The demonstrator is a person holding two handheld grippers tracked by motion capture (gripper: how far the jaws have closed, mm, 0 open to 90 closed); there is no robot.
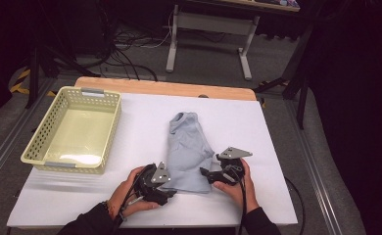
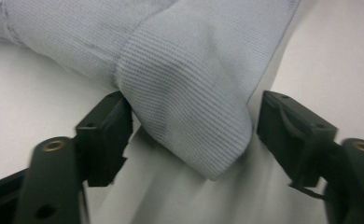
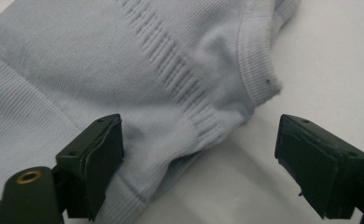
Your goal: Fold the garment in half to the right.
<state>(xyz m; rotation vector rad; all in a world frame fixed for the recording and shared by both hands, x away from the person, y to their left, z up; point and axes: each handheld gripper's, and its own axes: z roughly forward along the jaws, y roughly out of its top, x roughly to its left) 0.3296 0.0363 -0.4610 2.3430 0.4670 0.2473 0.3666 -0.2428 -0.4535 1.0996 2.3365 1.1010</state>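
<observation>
A light blue ribbed garment lies folded lengthwise in the middle of the white table, its collar end pointing away. My left gripper sits at its near left corner, held in a hand. In the left gripper view a rounded fold of the garment lies between the jaws of my left gripper, which stand apart with a gap at the right one. My right gripper is at the near right edge. In the right gripper view, the hem corner lies between the wide-open jaws of my right gripper, unpinched.
A pale yellow perforated basket stands at the table's left side with nothing in it. The white table cover is bare to the right of the garment. A wooden edge marks the far side, with desk legs and cables on the floor beyond.
</observation>
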